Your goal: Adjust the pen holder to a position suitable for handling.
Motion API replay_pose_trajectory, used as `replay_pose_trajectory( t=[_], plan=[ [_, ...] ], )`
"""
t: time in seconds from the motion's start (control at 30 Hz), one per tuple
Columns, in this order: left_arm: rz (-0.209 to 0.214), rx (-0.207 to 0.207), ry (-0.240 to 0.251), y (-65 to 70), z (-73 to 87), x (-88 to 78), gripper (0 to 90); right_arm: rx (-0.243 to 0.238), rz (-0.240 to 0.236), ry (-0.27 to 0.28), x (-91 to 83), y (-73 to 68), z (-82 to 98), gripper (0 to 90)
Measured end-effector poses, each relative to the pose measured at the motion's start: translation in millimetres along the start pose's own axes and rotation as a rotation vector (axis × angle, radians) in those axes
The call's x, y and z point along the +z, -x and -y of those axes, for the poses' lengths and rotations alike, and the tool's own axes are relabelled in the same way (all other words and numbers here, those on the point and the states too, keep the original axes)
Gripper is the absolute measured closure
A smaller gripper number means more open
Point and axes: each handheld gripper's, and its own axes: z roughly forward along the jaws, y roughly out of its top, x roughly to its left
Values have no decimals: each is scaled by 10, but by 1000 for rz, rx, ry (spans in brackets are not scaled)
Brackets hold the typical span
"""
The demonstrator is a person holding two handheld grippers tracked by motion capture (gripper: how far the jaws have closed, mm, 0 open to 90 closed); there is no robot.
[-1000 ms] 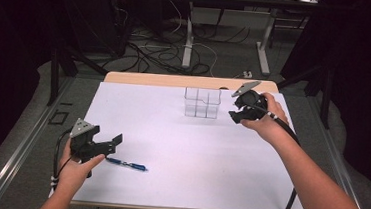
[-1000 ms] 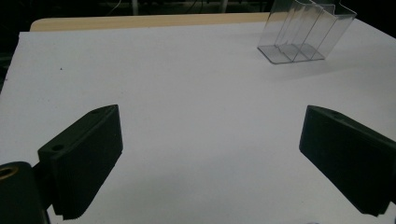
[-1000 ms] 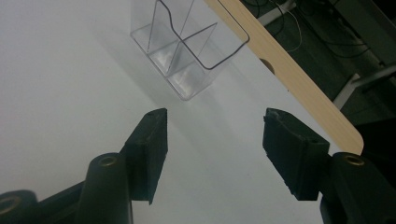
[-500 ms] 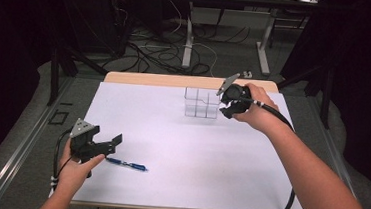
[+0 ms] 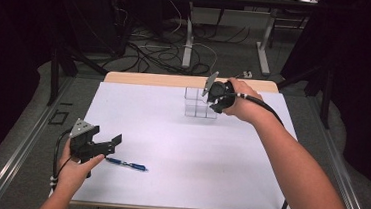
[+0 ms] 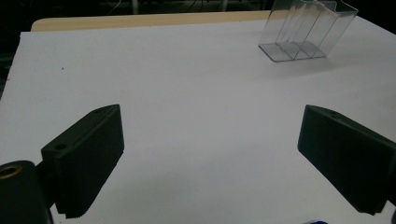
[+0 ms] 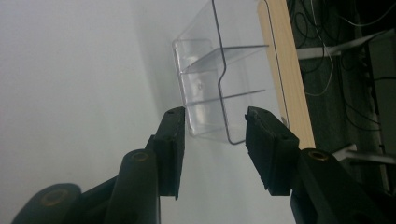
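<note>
We viewed a worktop (image 5: 175, 81) with a pale wooden far edge, covered almost wholly by a white sheet (image 5: 185, 149). It stood in a dim room, with tangled cables (image 5: 143, 46) and metal table legs (image 5: 189, 29) on the grey floor beyond it.

The left gripper (image 5: 106, 145) rested near the worktop's near left corner, held in the left hand (image 5: 75, 168). In its own view its jaws stood wide apart over bare white sheet and held nothing. A blue pen (image 5: 126, 164) lay flat on the sheet just beside it, toward the middle.

The right gripper (image 5: 213, 105) sat at the far edge, at the right end of a clear plastic organiser (image 5: 196, 103) divided into compartments. In the right gripper view its jaws were moderately parted, one on either side of the organiser's near corner (image 7: 219, 93); we could not tell whether either jaw touched the plastic.

The organiser stood upright on the sheet close to the wooden far edge. The middle and near right of the sheet lay open, crossed by the right forearm (image 5: 294, 168).
</note>
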Motion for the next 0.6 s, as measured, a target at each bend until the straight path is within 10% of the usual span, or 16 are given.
replay_pose_trajectory(
  t=[0.6],
  plan=[
    [-4, 8, -4, -23, 14, -13, 70, -72, -59, -23, 432, 116, -152, 616]
  ],
)
